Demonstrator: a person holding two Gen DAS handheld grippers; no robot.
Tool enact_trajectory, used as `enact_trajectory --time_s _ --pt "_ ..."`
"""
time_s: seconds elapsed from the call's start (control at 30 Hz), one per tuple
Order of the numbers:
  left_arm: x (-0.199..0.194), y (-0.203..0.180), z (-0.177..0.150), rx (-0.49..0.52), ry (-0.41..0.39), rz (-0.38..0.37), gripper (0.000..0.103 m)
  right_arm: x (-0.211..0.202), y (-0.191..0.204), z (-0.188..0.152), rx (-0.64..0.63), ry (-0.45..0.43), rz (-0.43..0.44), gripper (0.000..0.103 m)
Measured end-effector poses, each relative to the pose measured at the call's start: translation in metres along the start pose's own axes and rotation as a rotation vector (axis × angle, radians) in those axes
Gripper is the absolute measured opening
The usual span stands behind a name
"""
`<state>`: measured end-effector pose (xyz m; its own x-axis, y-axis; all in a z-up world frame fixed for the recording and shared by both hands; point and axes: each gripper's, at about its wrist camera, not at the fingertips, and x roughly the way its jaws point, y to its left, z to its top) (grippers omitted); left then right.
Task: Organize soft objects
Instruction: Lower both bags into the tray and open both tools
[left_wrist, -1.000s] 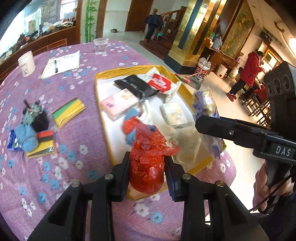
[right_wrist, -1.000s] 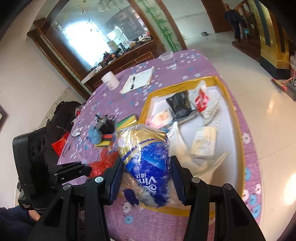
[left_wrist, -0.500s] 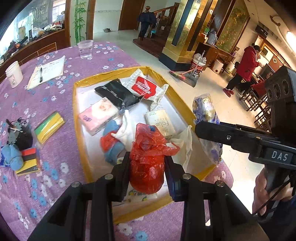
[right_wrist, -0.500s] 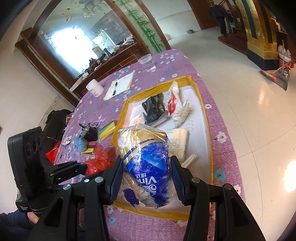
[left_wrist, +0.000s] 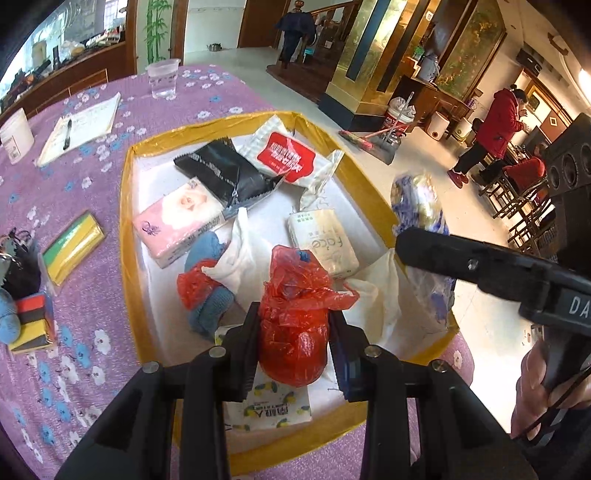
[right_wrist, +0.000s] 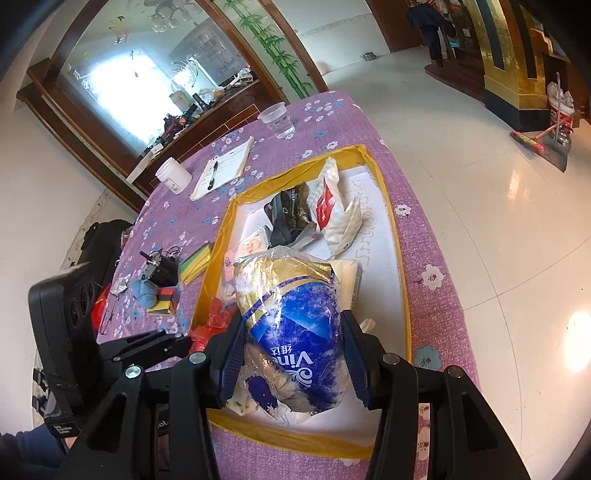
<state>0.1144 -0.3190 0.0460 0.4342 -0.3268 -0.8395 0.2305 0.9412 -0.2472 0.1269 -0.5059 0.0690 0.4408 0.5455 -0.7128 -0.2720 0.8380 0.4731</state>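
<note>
Red plastic bag (left_wrist: 293, 332), low centre of the left wrist view, is pinched in your left gripper (left_wrist: 293, 349) over the yellow-rimmed tray (left_wrist: 127, 236); loose film could snag on release. "face" reads on the tissue pack (left_wrist: 323, 242). Right wrist view, lower centre: your right gripper (right_wrist: 291, 363) clamps the blue "Vinda" tissue pack (right_wrist: 295, 328) over the tray's near end; slack wrapper may slip.

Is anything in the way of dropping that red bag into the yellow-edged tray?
Nothing blocks it from above. The left gripper holds the red bag over the tray, but a lemon-print tissue pack lies right beneath.

Crumpled red bag (left_wrist: 293, 332), blue-gold pack (right_wrist: 295, 332) above yellow-rimmed tray (left_wrist: 127, 236).
</note>
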Motion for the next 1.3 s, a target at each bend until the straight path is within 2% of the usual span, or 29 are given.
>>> enact_trajectory --time_s 0.27,0.53,0.9,1.0,1.07,1.3 --pt "0.008 0.001 0.002 0.003 -0.007 0.004 0.033 0.014 -0.004 0.018 -0.008 0.007 -0.029 0.053" --pt "0.020 0.002 0.008 0.004 -0.004 0.018 0.033 0.046 0.002 0.035 -0.052 0.055 -0.064 0.054" --pt "0.024 -0.007 0.005 0.028 0.002 0.017 0.034 0.074 -0.005 0.038 -0.010 0.106 -0.058 0.055" --pt "0.024 -0.007 0.005 0.030 0.003 0.019 0.040 0.075 -0.008 0.038 0.015 0.116 -0.055 0.063" --pt "0.022 -0.008 0.005 0.031 -0.003 0.024 0.049 0.074 -0.010 0.038 0.027 0.116 -0.044 0.065" --pt "0.011 -0.013 0.005 0.050 -0.027 0.041 0.051 0.054 -0.007 0.039 0.031 0.069 -0.039 0.066"
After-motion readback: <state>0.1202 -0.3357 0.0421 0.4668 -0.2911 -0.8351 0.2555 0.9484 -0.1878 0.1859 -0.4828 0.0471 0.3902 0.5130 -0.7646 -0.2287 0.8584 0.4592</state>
